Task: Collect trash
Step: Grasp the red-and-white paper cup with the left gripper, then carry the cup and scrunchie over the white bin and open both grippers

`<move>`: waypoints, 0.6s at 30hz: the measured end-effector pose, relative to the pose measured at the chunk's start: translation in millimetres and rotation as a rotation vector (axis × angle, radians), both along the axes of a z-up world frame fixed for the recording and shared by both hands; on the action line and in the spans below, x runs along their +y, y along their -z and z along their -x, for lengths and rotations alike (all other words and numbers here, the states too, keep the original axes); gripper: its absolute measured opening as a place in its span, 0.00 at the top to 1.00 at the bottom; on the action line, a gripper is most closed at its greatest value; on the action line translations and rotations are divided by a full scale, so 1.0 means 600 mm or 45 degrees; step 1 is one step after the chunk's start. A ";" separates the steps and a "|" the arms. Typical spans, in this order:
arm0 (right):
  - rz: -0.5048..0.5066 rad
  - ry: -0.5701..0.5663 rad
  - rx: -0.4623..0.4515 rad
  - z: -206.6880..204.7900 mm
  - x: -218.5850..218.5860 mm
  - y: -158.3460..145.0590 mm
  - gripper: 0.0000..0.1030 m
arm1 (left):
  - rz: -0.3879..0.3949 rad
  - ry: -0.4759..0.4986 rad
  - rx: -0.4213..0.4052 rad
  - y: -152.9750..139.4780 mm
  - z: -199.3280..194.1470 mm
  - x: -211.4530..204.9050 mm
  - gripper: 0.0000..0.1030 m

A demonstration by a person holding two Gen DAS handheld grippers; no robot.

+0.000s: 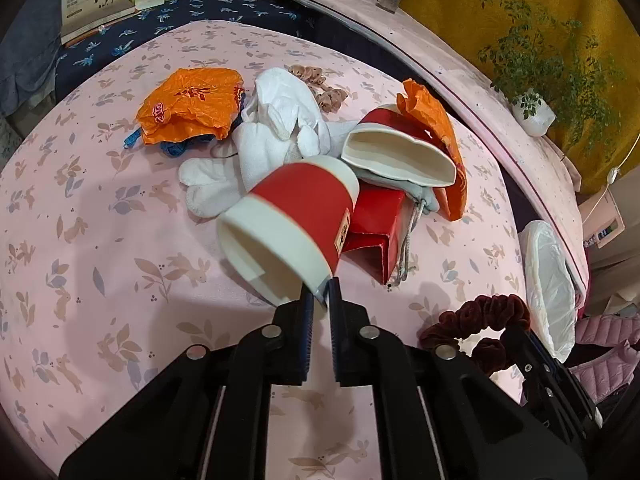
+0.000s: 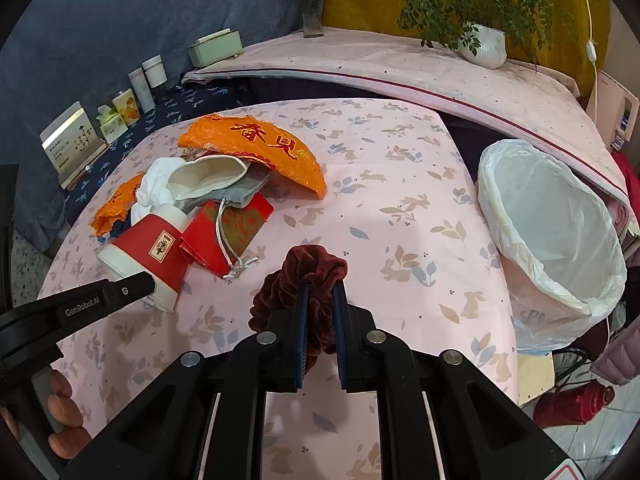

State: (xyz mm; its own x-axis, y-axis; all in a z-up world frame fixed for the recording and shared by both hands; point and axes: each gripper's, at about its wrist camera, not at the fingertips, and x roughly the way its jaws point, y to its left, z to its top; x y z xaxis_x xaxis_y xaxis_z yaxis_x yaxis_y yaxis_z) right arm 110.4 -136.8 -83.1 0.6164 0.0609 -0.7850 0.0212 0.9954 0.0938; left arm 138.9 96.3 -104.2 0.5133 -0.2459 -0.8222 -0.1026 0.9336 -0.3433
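My left gripper is shut on the rim of a red and white paper cup, held tilted just above the pink bunny-print tablecloth; the cup also shows in the right wrist view. My right gripper is shut on a dark red velvet scrunchie, also seen in the left wrist view. A bin lined with a white bag stands at the table's right edge. A second, crushed cup, orange plastic bags, a red paper bag and white cloths lie piled on the table.
A grey drawstring pouch lies on the red bag. Boxes and bottles stand along the far left shelf. A potted plant and a flower vase stand on the ledge behind. A red flask is on the floor at right.
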 end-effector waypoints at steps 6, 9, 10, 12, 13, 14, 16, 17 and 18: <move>-0.049 -0.003 -0.043 -0.003 -0.005 -0.028 0.89 | -0.040 0.023 -0.102 -0.049 0.020 -0.007 0.97; -0.057 -0.005 -0.073 -0.006 -0.009 -0.046 0.89 | -0.058 0.055 -0.162 -0.081 0.028 -0.023 0.97; -0.065 -0.005 -0.084 -0.006 -0.010 -0.052 0.89 | -0.066 0.066 -0.181 -0.091 0.030 -0.029 0.97; -0.090 -0.005 -0.102 -0.007 -0.017 -0.067 0.89 | -0.074 0.099 -0.214 -0.112 0.032 -0.046 0.97; -0.100 -0.003 -0.115 -0.008 -0.021 -0.075 0.89 | -0.076 0.115 -0.230 -0.123 0.032 -0.055 0.97; -0.105 0.001 -0.128 -0.008 -0.027 -0.084 0.89 | -0.078 0.133 -0.248 -0.133 0.032 -0.064 0.97; -0.100 0.011 -0.159 -0.008 -0.037 -0.101 0.89 | -0.075 0.175 -0.285 -0.156 0.032 -0.087 0.97; -0.095 0.020 -0.178 -0.008 -0.044 -0.112 0.89 | -0.070 0.198 -0.299 -0.165 0.032 -0.097 0.97; -0.093 0.029 -0.196 -0.007 -0.052 -0.121 0.89 | -0.066 0.223 -0.314 -0.175 0.032 -0.109 0.97</move>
State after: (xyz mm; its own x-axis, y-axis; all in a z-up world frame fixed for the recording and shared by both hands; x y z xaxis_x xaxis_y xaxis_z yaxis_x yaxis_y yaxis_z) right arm 114.7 -167.9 -10.5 0.7309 0.0987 -0.6753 0.0239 0.9852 0.1698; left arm 120.0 31.0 0.9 0.6522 -0.3096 -0.6920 0.1422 0.9466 -0.2895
